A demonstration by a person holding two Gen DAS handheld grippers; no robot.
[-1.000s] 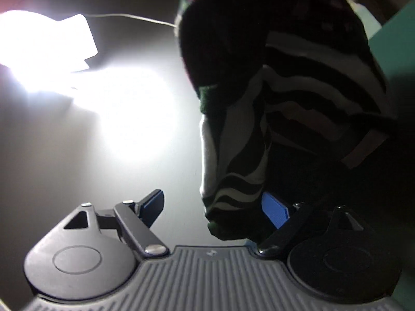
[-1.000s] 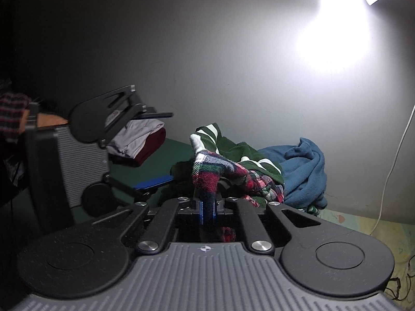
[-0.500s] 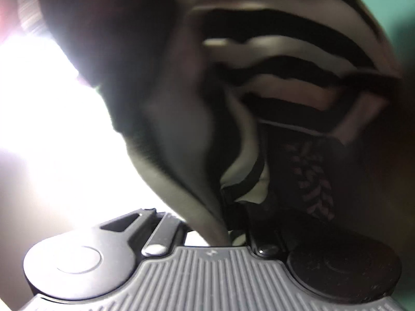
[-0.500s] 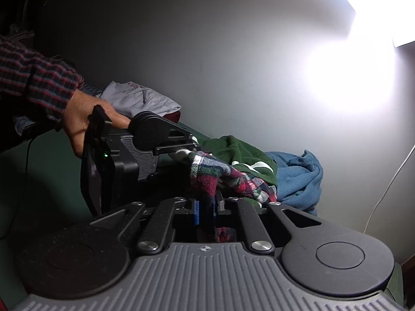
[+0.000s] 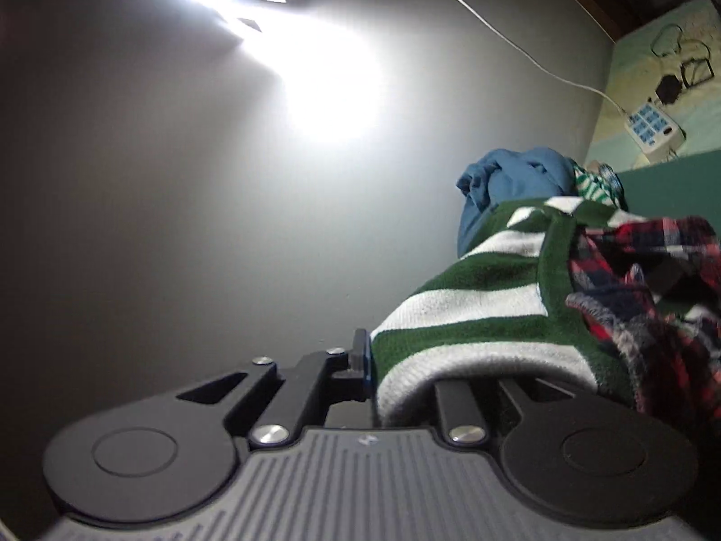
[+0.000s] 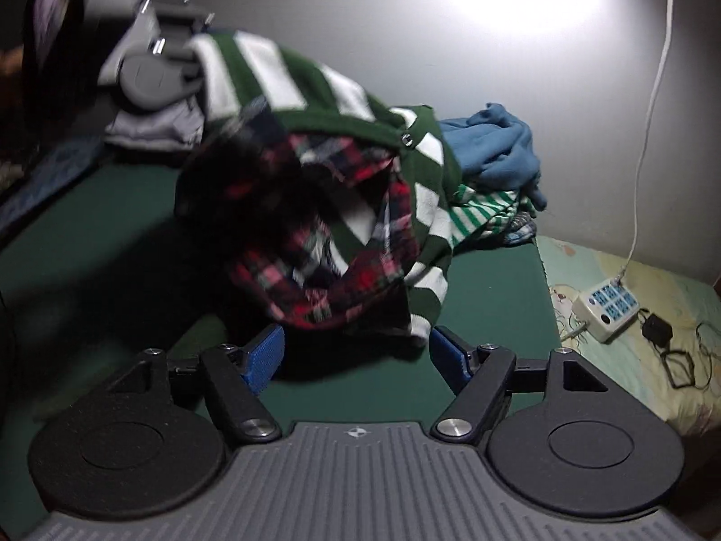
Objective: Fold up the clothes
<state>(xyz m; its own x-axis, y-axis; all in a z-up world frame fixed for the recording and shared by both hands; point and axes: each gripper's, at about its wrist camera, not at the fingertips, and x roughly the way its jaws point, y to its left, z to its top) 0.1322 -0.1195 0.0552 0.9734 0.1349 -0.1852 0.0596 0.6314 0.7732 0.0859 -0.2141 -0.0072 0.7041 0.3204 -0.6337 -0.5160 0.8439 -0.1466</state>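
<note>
The left gripper (image 5: pixel 383 374) has its fingers clamped on the edge of the green-and-white striped cardigan (image 5: pixel 473 311), holding it lifted. The right gripper (image 6: pixel 356 354) is opening, its blue fingers (image 6: pixel 266 351) wide apart and touching nothing. The cardigan hangs just beyond them over the green worktop (image 6: pixel 491 288), with a red plaid shirt (image 6: pixel 342 234) tangled in it. A blue garment (image 6: pixel 495 144) lies behind.
</note>
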